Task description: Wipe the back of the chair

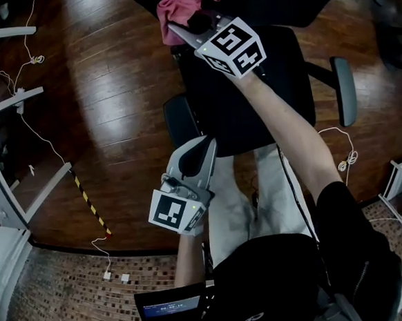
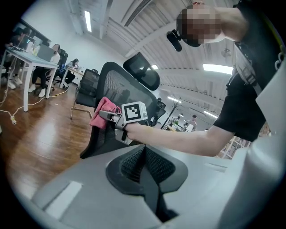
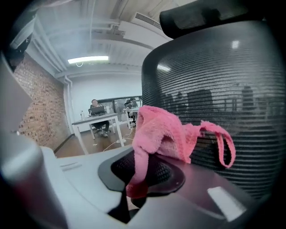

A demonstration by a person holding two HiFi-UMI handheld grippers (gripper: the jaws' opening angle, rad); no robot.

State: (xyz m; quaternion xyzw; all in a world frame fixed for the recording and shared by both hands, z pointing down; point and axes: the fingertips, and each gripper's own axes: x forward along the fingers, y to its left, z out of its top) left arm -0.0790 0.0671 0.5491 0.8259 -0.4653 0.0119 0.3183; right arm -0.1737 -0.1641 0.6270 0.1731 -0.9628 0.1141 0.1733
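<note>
Right gripper view: right tool (image 3: pixel 137 181) clamps pink cloth (image 3: pixel 161 133) at upright mesh chair back (image 3: pixel 223 89); left tool (image 2: pixel 144 151) closed, empty.

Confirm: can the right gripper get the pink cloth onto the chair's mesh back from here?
Probably yes. The right gripper is shut on the pink cloth, which hangs right in front of the mesh back with nothing between them; the left gripper is held clear.

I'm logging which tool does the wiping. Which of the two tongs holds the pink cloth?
The right tongs, shut on the pink cloth by the chair back; the left tongs are shut and empty.
</note>
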